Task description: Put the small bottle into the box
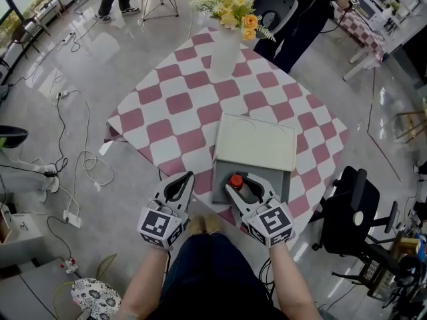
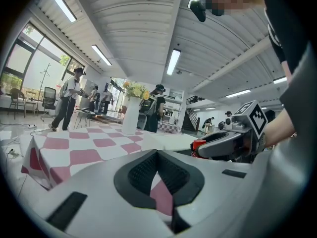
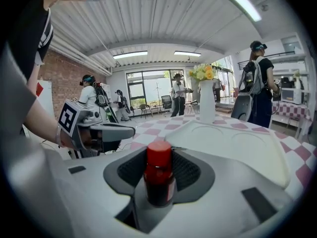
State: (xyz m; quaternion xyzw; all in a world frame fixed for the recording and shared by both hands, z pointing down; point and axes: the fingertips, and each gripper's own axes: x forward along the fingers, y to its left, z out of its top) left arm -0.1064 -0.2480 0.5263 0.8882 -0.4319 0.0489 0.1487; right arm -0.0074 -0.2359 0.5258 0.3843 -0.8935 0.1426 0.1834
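Halfway: right gripper (image 1: 245, 183) jaws clamp the small bottle (image 3: 157, 175) above the box's (image 1: 257, 142) 6 o'clock end, unreleased; left gripper (image 1: 183, 185) jaws closed, empty.

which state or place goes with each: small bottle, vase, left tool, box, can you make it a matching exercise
1 small bottle
2 vase
3 left tool
4 box

a shut, empty
b grey, at the table's near edge
c holds yellow flowers
d gripped by the right tool

Pairs: 1-d, 2-c, 3-a, 4-b
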